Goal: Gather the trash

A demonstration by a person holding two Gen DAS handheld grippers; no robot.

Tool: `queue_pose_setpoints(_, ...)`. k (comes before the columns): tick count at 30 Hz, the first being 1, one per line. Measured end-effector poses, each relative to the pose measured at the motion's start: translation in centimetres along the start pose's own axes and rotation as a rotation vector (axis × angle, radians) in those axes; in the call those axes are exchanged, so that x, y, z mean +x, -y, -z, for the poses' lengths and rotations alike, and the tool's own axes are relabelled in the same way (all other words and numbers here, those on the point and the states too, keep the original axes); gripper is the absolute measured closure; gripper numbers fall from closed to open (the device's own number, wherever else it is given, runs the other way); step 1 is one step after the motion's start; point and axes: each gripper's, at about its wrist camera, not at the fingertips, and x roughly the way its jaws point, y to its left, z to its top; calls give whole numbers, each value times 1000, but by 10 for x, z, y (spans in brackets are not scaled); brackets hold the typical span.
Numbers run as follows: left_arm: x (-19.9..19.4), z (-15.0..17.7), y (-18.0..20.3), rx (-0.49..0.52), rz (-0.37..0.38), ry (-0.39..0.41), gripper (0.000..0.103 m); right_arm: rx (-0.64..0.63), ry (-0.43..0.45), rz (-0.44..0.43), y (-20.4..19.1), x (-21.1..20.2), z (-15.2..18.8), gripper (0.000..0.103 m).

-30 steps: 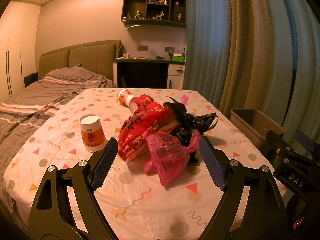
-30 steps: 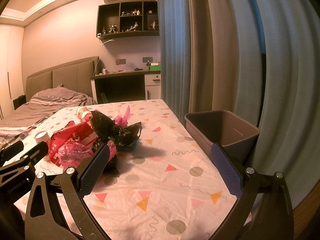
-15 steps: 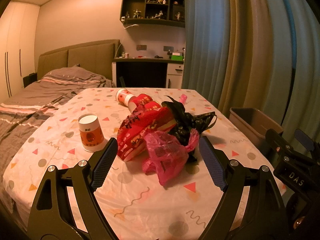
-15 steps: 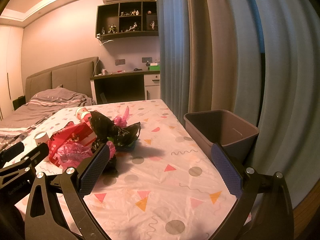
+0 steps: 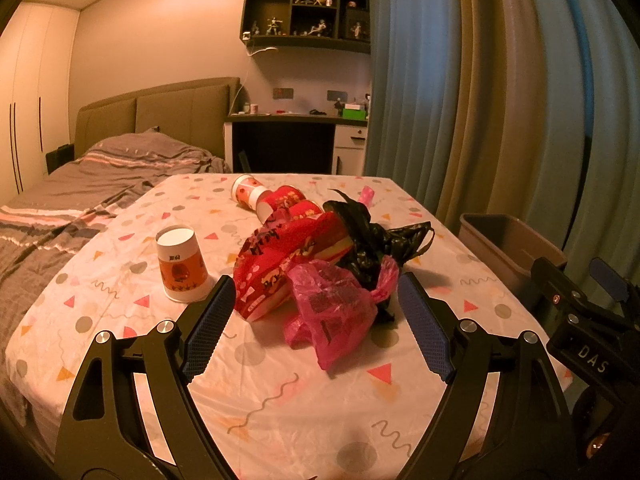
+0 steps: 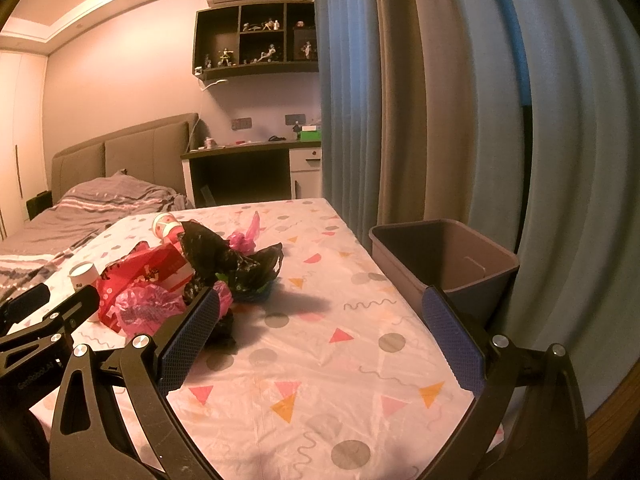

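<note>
A heap of trash lies on the patterned table [image 5: 280,400]: a pink plastic bag [image 5: 332,312], a red snack bag [image 5: 288,256], a black plastic bag [image 5: 372,240], an upturned orange paper cup [image 5: 180,264] and two cups lying on their sides [image 5: 256,196]. My left gripper [image 5: 312,308] is open and empty, its jaws either side of the pink bag, just short of it. My right gripper [image 6: 320,316] is open and empty over the table, right of the heap [image 6: 192,276]. A grey bin [image 6: 444,256] stands at the table's right edge.
Curtains [image 6: 480,120] hang close behind the bin. A bed [image 5: 80,184] lies to the left of the table and a desk [image 5: 296,144] stands beyond it. The right gripper's body [image 5: 592,320] shows at the right of the left wrist view.
Both views have shifted only slightly; the heap sits a touch lower in the left wrist view. Both grippers remain open and nothing on the table has moved.
</note>
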Motion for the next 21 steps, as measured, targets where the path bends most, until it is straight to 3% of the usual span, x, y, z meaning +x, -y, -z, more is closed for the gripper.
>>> queue_pose_setpoints(14,-1,3,3,-9,17,-1,21,3,2,-14,1,-2,1,5)
queue_pose_setpoints(21,7,10,11,-24,-16,-1,21,2,-11,-47,-7,8,6,5)
